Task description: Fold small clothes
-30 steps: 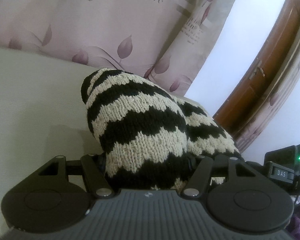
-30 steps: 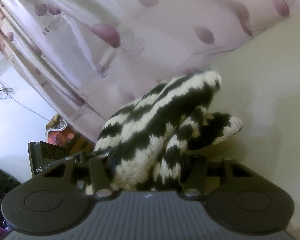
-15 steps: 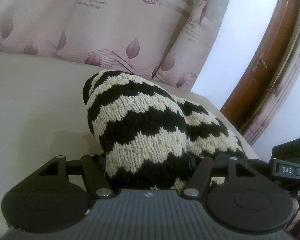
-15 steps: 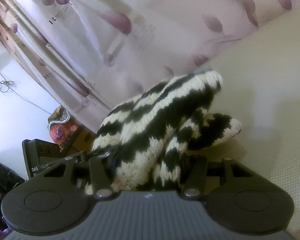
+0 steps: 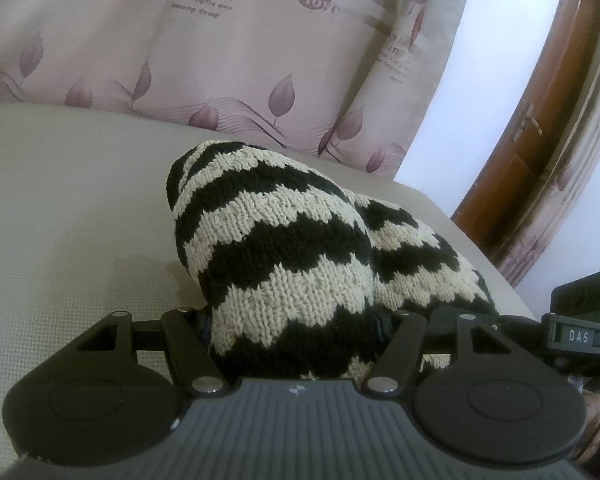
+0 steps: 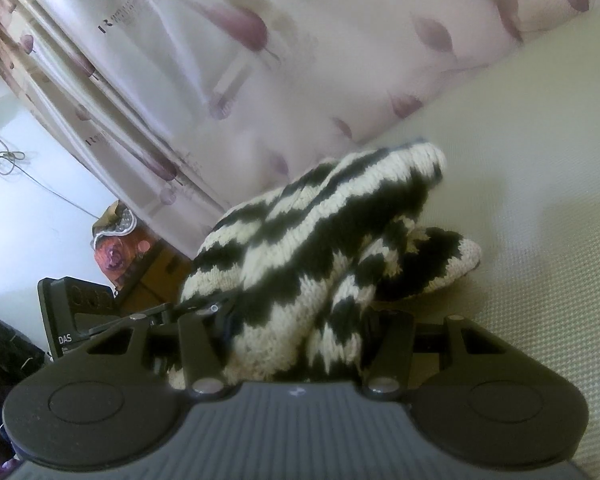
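A black-and-cream zigzag knitted garment is bunched up over the cream padded surface. My left gripper is shut on one bunched end, and the knit fills the gap between the jaws and hides the fingertips. In the right wrist view the same knitted garment is pinched by my right gripper, with a folded flap drooping onto the cream padded surface. The two grippers sit side by side, and each one's black body shows at the edge of the other's view.
A pink leaf-print curtain hangs behind the surface. A brown wooden door and a white wall stand to the right. The surface's edge drops off near the door. In the right wrist view, floral bundles lie beyond the curtain.
Both grippers have shifted together across the surface with the garment between them. The curtain and door have slid in the views. Neither grip has changed.
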`<state>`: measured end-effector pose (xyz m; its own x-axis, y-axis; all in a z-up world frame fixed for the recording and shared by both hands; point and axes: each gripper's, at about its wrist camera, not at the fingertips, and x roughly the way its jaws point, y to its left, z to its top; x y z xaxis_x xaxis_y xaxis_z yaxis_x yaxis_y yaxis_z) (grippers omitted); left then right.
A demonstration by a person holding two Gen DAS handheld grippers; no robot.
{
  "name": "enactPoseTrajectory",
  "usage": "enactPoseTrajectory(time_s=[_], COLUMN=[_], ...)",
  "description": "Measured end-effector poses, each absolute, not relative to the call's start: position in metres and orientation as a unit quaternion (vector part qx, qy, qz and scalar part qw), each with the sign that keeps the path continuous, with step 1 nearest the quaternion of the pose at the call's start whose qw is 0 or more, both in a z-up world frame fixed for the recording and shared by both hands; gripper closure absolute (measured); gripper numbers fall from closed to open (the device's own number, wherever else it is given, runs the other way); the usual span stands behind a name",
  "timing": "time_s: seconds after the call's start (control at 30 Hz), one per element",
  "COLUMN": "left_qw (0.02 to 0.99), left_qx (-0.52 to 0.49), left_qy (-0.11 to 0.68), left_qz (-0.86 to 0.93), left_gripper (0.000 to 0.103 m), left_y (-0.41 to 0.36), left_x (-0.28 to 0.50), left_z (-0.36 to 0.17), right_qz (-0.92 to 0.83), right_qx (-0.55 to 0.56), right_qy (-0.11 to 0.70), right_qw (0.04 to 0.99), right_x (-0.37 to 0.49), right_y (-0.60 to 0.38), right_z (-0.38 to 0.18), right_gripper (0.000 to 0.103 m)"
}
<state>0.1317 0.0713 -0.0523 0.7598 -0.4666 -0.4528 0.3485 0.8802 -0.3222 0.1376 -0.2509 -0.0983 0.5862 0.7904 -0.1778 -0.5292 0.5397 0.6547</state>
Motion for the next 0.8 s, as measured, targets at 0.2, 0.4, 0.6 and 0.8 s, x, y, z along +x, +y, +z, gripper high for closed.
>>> enactPoseTrajectory(time_s=[0.2,0.4,0.6,0.8], left_qw=[0.931,0.929,0.929,0.931], left_qx=[-0.11,-0.108,-0.104,-0.102], left_qy=[0.273,0.281,0.287,0.289], left_qz=[-0.215,-0.214,-0.209,-0.199], left_gripper=[0.038,0.037,0.034,0.031], left_y=[0.075,0.079,0.08,0.079], left_x=[0.134,0.138,0.142,0.143], left_z=[-0.059,-0.068,-0.074,-0.079], right_qz=[0.389,0.385,0.382,0.377], right_qx=[0.275,0.275,0.278,0.284], right_qy=[0.24,0.249,0.257,0.264], right_qw=[0.846,0.845,0.843,0.841], right_x=[0.14,0.143,0.147,0.152], right_y=[-0.245,-0.243,-0.242,-0.244], right_z=[-0.102,-0.109,-0.116,-0.124], right_gripper=[0.05,0.05,0.05,0.05])
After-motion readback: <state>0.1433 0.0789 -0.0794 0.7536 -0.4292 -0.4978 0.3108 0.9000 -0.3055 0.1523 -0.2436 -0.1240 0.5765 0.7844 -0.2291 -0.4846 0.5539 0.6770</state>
